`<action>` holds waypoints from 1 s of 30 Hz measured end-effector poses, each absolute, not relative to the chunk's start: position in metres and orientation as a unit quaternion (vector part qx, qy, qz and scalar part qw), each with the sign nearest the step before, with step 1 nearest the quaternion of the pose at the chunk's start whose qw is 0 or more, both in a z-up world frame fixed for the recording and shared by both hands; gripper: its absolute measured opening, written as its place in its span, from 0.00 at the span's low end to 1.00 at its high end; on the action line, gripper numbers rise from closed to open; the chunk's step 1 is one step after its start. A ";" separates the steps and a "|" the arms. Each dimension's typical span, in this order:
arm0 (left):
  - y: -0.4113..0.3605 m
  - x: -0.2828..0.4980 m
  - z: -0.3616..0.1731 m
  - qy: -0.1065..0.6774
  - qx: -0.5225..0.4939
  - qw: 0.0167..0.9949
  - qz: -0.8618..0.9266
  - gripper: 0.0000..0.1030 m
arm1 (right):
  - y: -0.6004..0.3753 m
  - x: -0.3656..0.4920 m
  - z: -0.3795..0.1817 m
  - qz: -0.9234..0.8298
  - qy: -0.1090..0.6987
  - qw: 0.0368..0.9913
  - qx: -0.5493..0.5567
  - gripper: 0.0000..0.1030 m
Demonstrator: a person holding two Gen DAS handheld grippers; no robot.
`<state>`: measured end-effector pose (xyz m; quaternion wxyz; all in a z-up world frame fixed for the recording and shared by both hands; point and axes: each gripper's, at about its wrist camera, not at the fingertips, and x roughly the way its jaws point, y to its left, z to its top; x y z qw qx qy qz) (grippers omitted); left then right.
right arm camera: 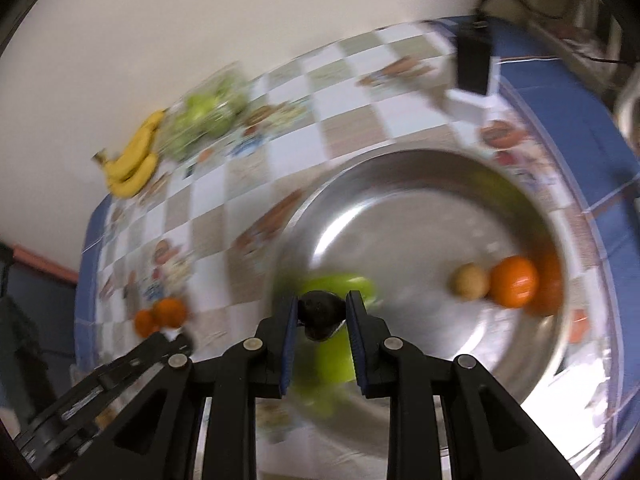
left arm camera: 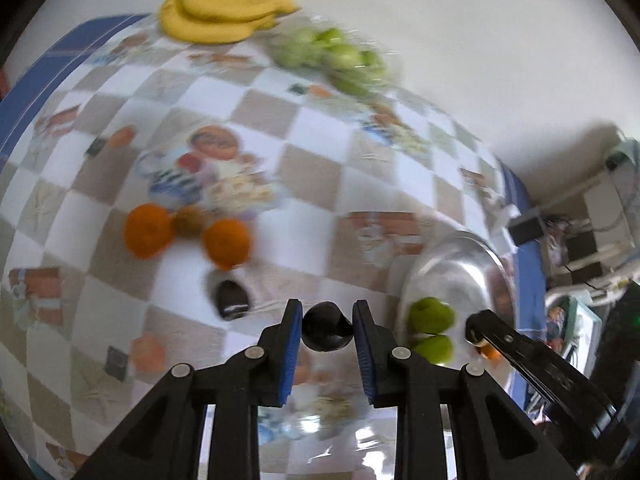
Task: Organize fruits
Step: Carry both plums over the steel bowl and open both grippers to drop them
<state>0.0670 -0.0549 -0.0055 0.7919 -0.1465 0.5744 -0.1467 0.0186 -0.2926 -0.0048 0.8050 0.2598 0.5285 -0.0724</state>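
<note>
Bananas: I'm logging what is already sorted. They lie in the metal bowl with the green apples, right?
Not quite. The bananas lie on the checked tablecloth by the wall, outside the metal bowl. The green apples are in the bowl, as you say. The left wrist view shows both.

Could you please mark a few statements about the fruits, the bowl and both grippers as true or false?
1. The left gripper is shut on a dark fruit. True.
2. The right gripper is open and empty. False: it is shut on another dark fruit.
3. The bananas lie in the metal bowl. False: they lie on the tablecloth by the wall.
4. The metal bowl holds green apples and an orange. True.
5. The tablecloth is plain red. False: it is chequered with a blue border.
</note>
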 end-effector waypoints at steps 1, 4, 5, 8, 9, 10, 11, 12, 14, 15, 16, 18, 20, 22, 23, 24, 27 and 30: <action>-0.064 0.065 -0.001 0.567 -0.136 0.797 -0.158 0.27 | -0.298 0.017 -0.006 -0.081 0.527 0.805 0.260 0.25; -0.087 0.059 0.004 0.557 -0.114 0.802 -0.184 0.27 | -0.313 0.013 -0.008 -0.093 0.524 0.801 0.274 0.25; -0.096 0.057 0.004 0.555 -0.107 0.802 -0.195 0.27 | -0.317 0.012 -0.009 -0.094 0.524 0.800 0.278 0.25; -0.120 0.054 0.004 0.551 -0.084 0.801 -0.219 0.27 | -0.328 0.008 -0.011 -0.104 0.522 0.796 0.288 0.25; -0.127 0.053 0.003 0.550 -0.076 0.800 -0.225 0.27 | -0.331 0.006 -0.011 -0.106 0.521 0.796 0.291 0.25; -0.134 0.053 0.001 0.551 -0.067 0.799 -0.231 0.27 | -0.333 0.005 -0.011 -0.109 0.521 0.795 0.292 0.25; -0.140 0.051 -0.001 0.552 -0.059 0.798 -0.236 0.27 | -0.334 0.005 -0.013 -0.109 0.521 0.794 0.292 0.25; -0.145 0.051 -0.004 0.554 -0.052 0.796 -0.237 0.27 | -0.335 0.004 -0.014 -0.110 0.524 0.793 0.291 0.25; -0.153 0.049 -0.011 0.559 -0.039 0.794 -0.238 0.27 | -0.335 0.004 -0.017 -0.111 0.530 0.790 0.289 0.25; -0.155 0.049 -0.013 0.561 -0.035 0.793 -0.237 0.27 | -0.334 0.003 -0.020 -0.111 0.535 0.787 0.288 0.25; -0.157 0.049 -0.017 0.564 -0.031 0.791 -0.235 0.27 | -0.333 0.004 -0.024 -0.111 0.540 0.784 0.286 0.25; -0.161 0.049 -0.024 0.570 -0.021 0.788 -0.230 0.27 | -0.330 0.006 -0.031 -0.109 0.551 0.777 0.283 0.25; -0.162 0.049 -0.030 0.575 -0.016 0.786 -0.225 0.27 | -0.329 0.007 -0.036 -0.107 0.558 0.774 0.281 0.26; -0.161 0.049 -0.032 0.578 -0.016 0.785 -0.224 0.27 | -0.327 0.008 -0.038 -0.107 0.563 0.771 0.277 0.26; -0.161 0.049 -0.031 0.577 -0.017 0.785 -0.223 0.27 | -0.326 0.008 -0.039 -0.107 0.566 0.770 0.275 0.26; -0.161 0.049 -0.031 0.577 -0.016 0.785 -0.223 0.27 | -0.326 0.009 -0.040 -0.108 0.567 0.770 0.273 0.26; -0.161 0.049 -0.031 0.578 -0.016 0.785 -0.223 0.27 | -0.324 0.009 -0.041 -0.108 0.570 0.769 0.270 0.26; -0.161 0.049 -0.032 0.579 -0.015 0.783 -0.224 0.28 | -0.324 0.008 -0.041 -0.109 0.571 0.768 0.269 0.26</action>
